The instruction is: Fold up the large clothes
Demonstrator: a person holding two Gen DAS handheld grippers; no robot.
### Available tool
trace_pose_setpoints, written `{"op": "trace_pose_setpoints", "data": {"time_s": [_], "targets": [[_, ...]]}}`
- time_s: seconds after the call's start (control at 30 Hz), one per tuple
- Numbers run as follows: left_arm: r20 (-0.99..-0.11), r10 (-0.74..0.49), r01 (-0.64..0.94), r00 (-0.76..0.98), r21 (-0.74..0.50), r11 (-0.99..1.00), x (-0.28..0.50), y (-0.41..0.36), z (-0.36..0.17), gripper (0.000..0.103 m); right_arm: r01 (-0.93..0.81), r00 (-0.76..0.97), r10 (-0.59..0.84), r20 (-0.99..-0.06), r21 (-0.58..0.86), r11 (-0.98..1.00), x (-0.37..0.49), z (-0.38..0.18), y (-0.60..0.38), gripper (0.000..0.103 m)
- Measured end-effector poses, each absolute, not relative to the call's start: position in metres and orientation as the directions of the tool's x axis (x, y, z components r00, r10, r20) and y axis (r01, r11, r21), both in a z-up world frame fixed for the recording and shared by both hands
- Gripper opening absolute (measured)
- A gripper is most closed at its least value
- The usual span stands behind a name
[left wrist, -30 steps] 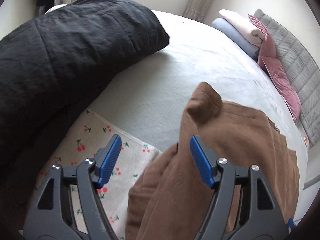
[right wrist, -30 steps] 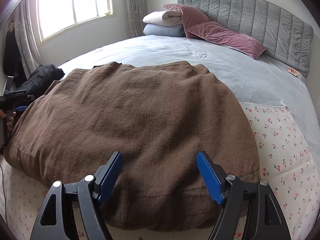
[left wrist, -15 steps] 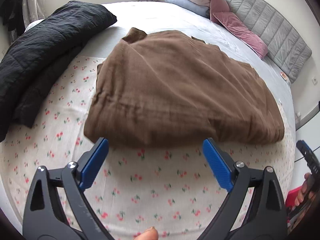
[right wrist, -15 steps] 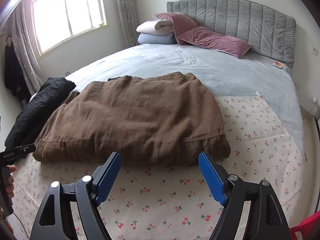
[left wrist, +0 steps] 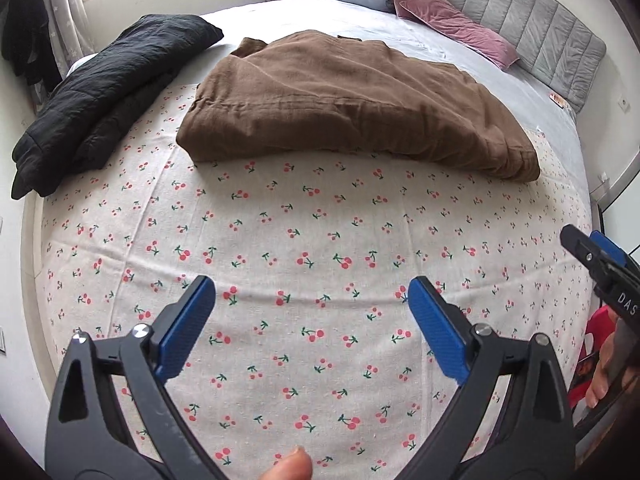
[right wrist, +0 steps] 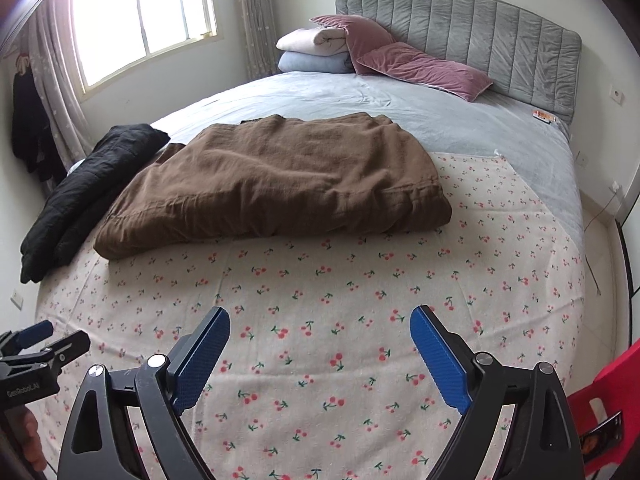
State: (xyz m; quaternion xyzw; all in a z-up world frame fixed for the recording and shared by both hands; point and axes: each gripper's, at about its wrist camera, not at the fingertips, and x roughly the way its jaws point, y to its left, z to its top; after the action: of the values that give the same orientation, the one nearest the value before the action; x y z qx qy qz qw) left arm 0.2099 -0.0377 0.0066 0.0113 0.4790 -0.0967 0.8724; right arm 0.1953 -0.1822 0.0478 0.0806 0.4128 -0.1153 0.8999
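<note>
A brown garment (left wrist: 352, 104) (right wrist: 280, 184) lies folded in a wide, thick rectangle across the bed, its near edge on a cherry-print cloth (left wrist: 320, 232) (right wrist: 360, 280). My left gripper (left wrist: 310, 286) hangs over the cherry cloth well short of the garment, jaws wide open and empty. My right gripper (right wrist: 320, 314) is also back over the cloth, its jaws opening with nothing between them. Each gripper shows at the edge of the other's view: the right gripper (left wrist: 592, 252) and the left gripper (right wrist: 40, 340).
A black padded jacket (left wrist: 108, 92) (right wrist: 92, 188) lies along the bed's left side beside the brown garment. Pink pillows (right wrist: 424, 68) and folded blankets (right wrist: 312, 52) sit at the grey headboard (right wrist: 480, 36). A red chair (right wrist: 608, 412) stands at the lower right.
Both grippers drew back from the brown garment toward the foot of the bed and their jaws widened. The garment now lies flat and folded, farther away in both views.
</note>
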Motion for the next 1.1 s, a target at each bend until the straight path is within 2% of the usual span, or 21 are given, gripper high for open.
{"op": "trace_pose_setpoints", "data": {"time_s": [0.17, 0.47, 1.1], "targets": [[-0.834, -0.118, 0.090, 0.539, -0.083, 0.992, 0.211, -0.043, -0.011, 0.097, 0.282, 0.619, -0.125, -0.775, 0.071, 0.957, 0.198, 0.022, -0.173, 0.093], [-0.842, -0.107, 0.137, 0.529, -0.040, 0.990, 0.201, -0.064, -0.024, 0.097, 0.250, 0.606, -0.131, -0.784, 0.031, 0.968, 0.195, 0.010, -0.158, 0.093], [-0.850, -0.139, 0.147, 0.508, -0.074, 0.986, 0.195, -0.062, -0.021, 0.097, 0.248, 0.618, -0.147, -0.772, 0.014, 0.969, 0.192, 0.012, -0.150, 0.093]]}}
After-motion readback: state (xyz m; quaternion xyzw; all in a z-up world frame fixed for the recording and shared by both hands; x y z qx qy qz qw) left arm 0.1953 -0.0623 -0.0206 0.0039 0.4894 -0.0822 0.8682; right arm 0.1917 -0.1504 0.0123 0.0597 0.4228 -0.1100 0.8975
